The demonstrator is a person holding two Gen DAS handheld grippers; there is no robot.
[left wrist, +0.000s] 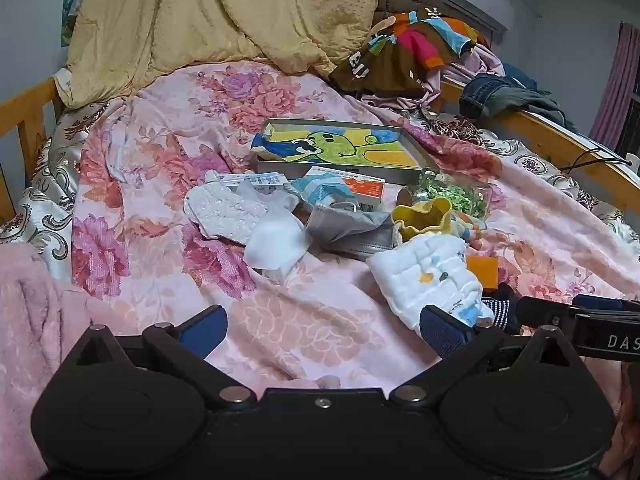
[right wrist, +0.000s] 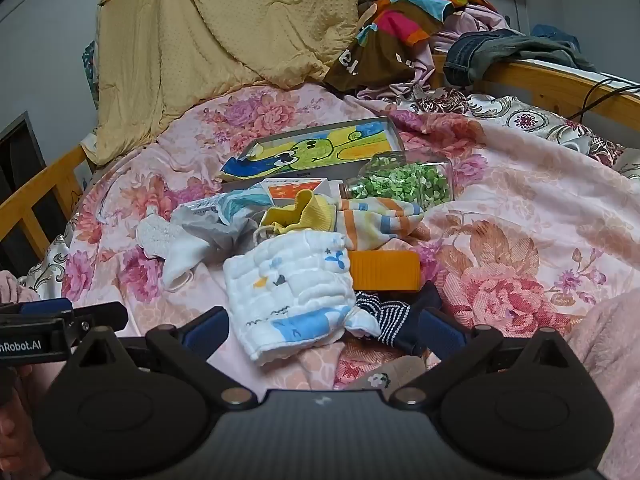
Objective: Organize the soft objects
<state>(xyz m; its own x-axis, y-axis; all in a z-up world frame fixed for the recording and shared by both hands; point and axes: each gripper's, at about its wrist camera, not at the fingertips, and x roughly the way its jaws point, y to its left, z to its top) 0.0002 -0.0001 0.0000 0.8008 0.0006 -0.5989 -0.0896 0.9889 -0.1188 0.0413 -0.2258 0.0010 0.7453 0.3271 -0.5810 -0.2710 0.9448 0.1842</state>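
A heap of soft things lies on the floral bedsheet (left wrist: pixel 168 184). In it are a white knit sock (left wrist: pixel 224 212), a grey face mask (left wrist: pixel 352 228), a yellow sock (right wrist: pixel 304 212), an orange-and-blue striped cloth (right wrist: pixel 380 220), a white quilted baby cloth (right wrist: pixel 288 284) and a dark striped sock (right wrist: pixel 384 316). My left gripper (left wrist: pixel 324 332) is open over bare sheet, with the white quilted cloth (left wrist: pixel 432 276) just past its right finger. My right gripper (right wrist: pixel 324 332) is open too. The cloth's near edge lies between its fingers, and the pads stay off it.
A tin box with a frog drawing (left wrist: pixel 340 148), medicine boxes (left wrist: pixel 360 192), a jar of green bits (right wrist: pixel 408 180) and an orange block (right wrist: pixel 384 270) lie among the heap. A yellow quilt (left wrist: pixel 224 20) and piled clothes (left wrist: pixel 412 44) fill the far end. Wooden rails (left wrist: pixel 560 140) edge the bed.
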